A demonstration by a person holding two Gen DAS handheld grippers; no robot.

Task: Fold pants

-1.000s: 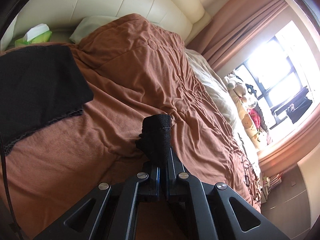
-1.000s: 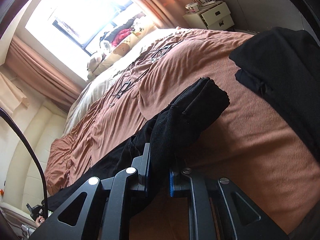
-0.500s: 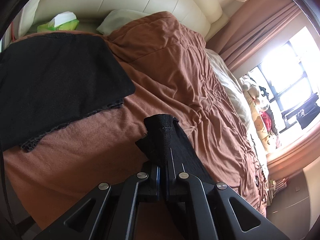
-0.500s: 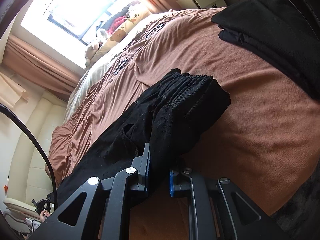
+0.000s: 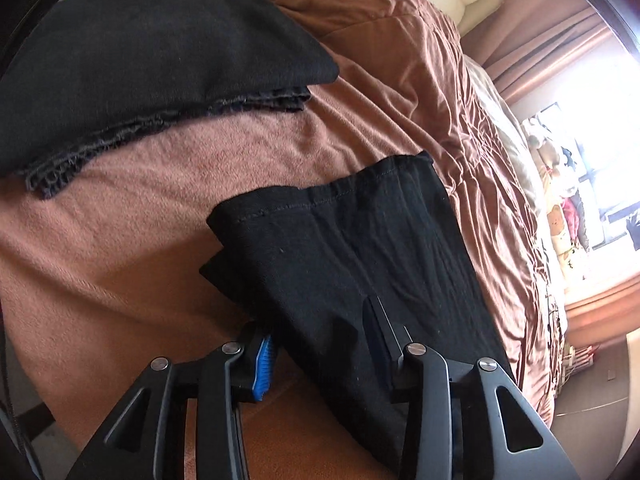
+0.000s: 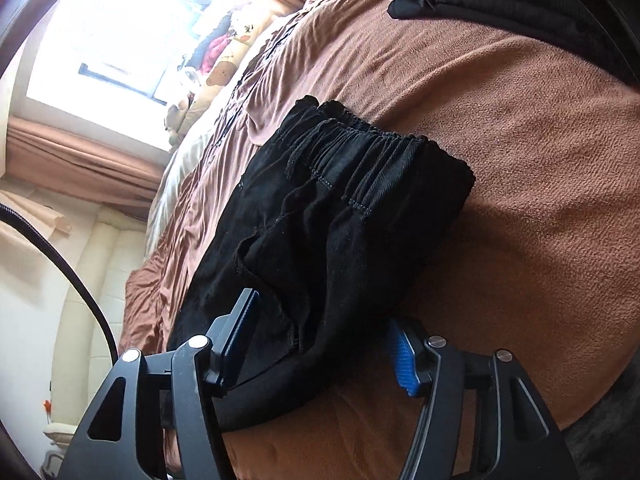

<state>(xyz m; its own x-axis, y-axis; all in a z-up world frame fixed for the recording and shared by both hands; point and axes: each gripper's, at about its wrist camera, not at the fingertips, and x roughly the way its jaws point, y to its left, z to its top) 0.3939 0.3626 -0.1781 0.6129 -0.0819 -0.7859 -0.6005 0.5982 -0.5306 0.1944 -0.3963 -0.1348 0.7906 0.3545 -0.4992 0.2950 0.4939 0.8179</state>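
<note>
On the brown bedspread (image 5: 168,184) lie the black pants (image 5: 360,248), stretched out long and narrow. In the left wrist view their stitched leg hems point toward the near edge of the bed and a folded black garment (image 5: 140,60). In the right wrist view the gathered elastic waistband (image 6: 372,160) marks their other end, facing a second pile of dark cloth (image 6: 500,4) at the bed's far corner. The long axis runs between the two grippers, roughly along the bed's near side. The pants look like soft, matte woven cloth, doubled over so two layers show at the hem; the waistband is ribbed and puckered. The bedspread is a fuzzy, towel-like fabric, wrinkled toward the window.

The left gripper (image 5: 320,344) has just been opening; its jaws stand apart, straddling the leg cloth, blue ribbed pad clear of it. The right gripper (image 6: 324,340) has likewise just been opening, its fingers spread on either side of the hip section, not pinching it.
</note>
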